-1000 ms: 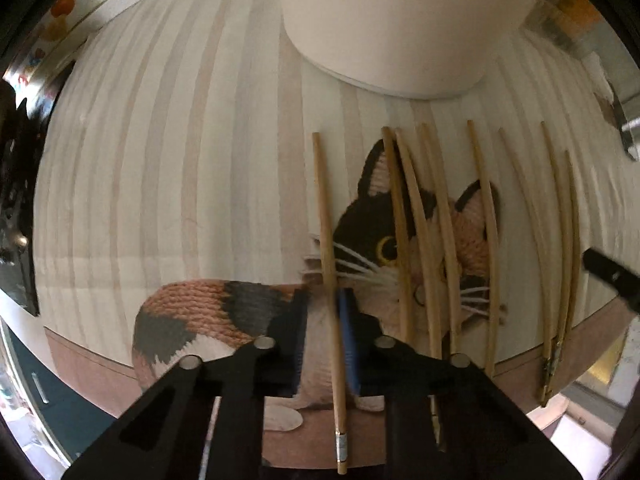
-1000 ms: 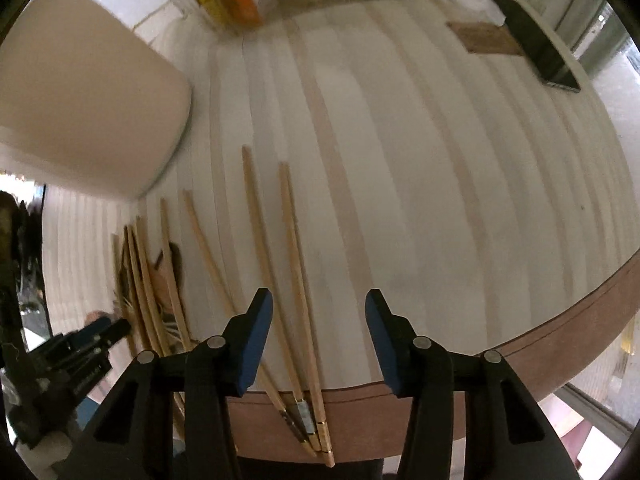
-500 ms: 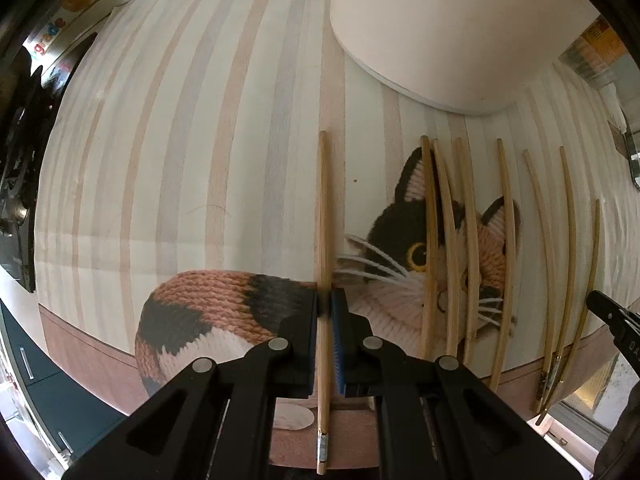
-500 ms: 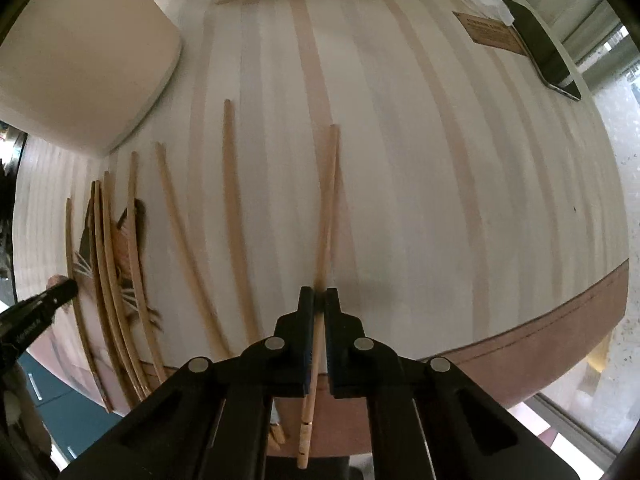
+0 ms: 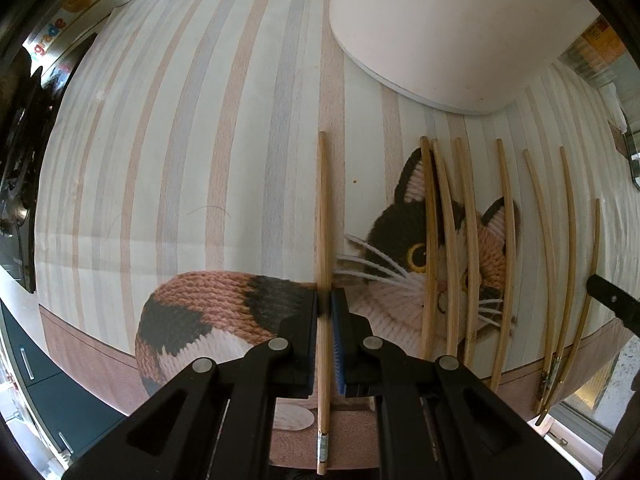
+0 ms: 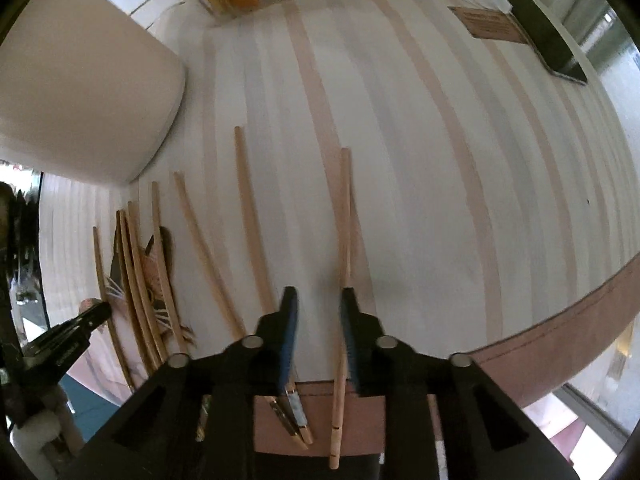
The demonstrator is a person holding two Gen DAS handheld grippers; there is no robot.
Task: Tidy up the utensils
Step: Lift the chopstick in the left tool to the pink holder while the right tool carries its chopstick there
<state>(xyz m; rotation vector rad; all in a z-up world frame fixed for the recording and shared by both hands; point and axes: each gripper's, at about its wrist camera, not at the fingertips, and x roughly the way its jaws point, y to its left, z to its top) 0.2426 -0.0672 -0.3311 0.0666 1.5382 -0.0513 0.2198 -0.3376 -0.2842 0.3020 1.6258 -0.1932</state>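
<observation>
The left gripper [image 5: 325, 312] has its blue-padded jaws clamped together on a single pale wooden chopstick with a metal band near its butt end [image 5: 323, 264], gripped a little behind the middle, so that the thin tip runs straight forward along the jaws toward the large cream-white rounded container [image 5: 452, 28] that stands at the far side of the striped cloth-covered surface [image 5: 180, 140]. The right gripper [image 6: 318, 320] has its jaws apart, and a second plain wooden chopstick [image 6: 344, 248] lies between them, close against the right-hand pad and leaning slightly; whether the pad actually touches it cannot be told, and nothing squeezes it from the other side. Between the two grippers lies the row of remaining wooden chopsticks [image 5: 468, 240], roughly parallel, spread across the calico cat picture [image 5: 420, 256] printed on the cloth, their tips all toward the container. The relation that matters most is that both chopsticks in hand share the same long axis as the jaws and point at the container, which sits ahead and slightly right of the left gripper, and ahead and far left of the right one. The left hand looks the nearer and better lined up, so a likely next move is to carry its stick forward and tip it into the container, if that is indeed the holder. A dark flat phone-like slab [image 6: 540, 36] rests at the far right edge, well apart from the work.
</observation>
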